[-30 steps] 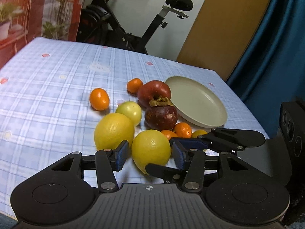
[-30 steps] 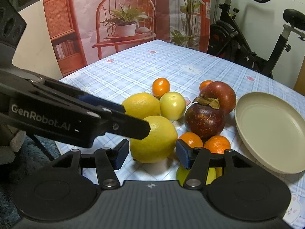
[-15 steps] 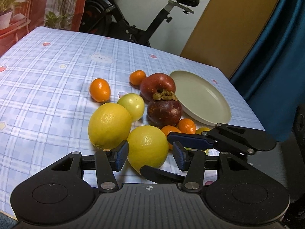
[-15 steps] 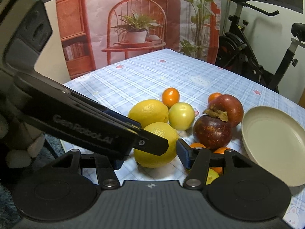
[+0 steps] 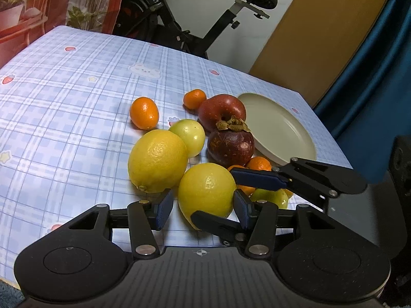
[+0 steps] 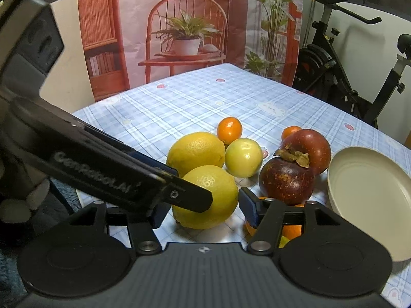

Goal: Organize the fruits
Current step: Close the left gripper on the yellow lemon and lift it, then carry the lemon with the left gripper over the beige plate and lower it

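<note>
Beside empty plate on bench, all fruit unsorted; my left gripper and right gripper, jaws apart, both bracket near lemon.

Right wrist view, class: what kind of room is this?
Probably a home room: an exercise bike, a table with a checked cloth holding fruit, and a printed backdrop of furniture.

We read one marking: "GenRobot.AI", pale letters along the black side of the left gripper where it crosses the right wrist view. We can make out no other text anywhere.
</note>
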A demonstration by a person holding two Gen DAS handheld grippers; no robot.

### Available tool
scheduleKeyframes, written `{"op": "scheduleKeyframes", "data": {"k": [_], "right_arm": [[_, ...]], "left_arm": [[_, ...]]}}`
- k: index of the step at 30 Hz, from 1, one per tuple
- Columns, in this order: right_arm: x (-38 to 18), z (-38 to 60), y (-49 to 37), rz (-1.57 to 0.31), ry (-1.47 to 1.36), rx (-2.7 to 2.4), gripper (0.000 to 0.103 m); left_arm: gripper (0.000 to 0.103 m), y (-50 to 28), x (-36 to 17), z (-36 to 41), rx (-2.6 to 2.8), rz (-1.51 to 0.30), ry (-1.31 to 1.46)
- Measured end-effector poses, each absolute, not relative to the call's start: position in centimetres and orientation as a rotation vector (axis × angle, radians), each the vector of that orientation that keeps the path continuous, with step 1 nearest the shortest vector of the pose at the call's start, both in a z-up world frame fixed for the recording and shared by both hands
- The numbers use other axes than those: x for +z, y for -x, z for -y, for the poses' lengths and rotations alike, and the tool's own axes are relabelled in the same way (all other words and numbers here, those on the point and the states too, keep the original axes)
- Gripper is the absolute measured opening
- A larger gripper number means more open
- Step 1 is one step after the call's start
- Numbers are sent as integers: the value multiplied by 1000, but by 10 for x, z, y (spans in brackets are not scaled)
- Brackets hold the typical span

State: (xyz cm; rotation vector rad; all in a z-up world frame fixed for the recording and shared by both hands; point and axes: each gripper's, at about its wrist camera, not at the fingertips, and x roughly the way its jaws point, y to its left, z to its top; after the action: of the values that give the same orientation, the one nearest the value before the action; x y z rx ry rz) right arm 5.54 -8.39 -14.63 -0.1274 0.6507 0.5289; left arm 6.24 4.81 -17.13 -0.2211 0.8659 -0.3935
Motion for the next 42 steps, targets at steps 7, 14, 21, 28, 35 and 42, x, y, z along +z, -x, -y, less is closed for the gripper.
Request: {"op": "scheduleKeyframes", "data": {"k": [7, 14, 21, 28, 35, 42], "right_arm": [[-156, 80, -64, -685, 145, 529, 65], [-158, 84, -60, -675, 121, 524, 64], [-158, 87, -52, -660, 91, 519, 64], [-160, 88, -50, -658, 92, 515, 64], [-158, 88, -46, -654, 94, 510, 64], [-138, 98, -38, -573, 68, 484, 64]], "left_arm": [[55, -62, -171, -49, -394, -864, 218], [56, -62, -173, -45, -414, -867, 203], [56, -63, -179, -41, -437, -879, 195], [56, -62, -180, -41, -442, -873, 194], [56, -59, -178, -39, -446, -868, 178], [56, -59, -148, -24, -479, -784, 107]]}}
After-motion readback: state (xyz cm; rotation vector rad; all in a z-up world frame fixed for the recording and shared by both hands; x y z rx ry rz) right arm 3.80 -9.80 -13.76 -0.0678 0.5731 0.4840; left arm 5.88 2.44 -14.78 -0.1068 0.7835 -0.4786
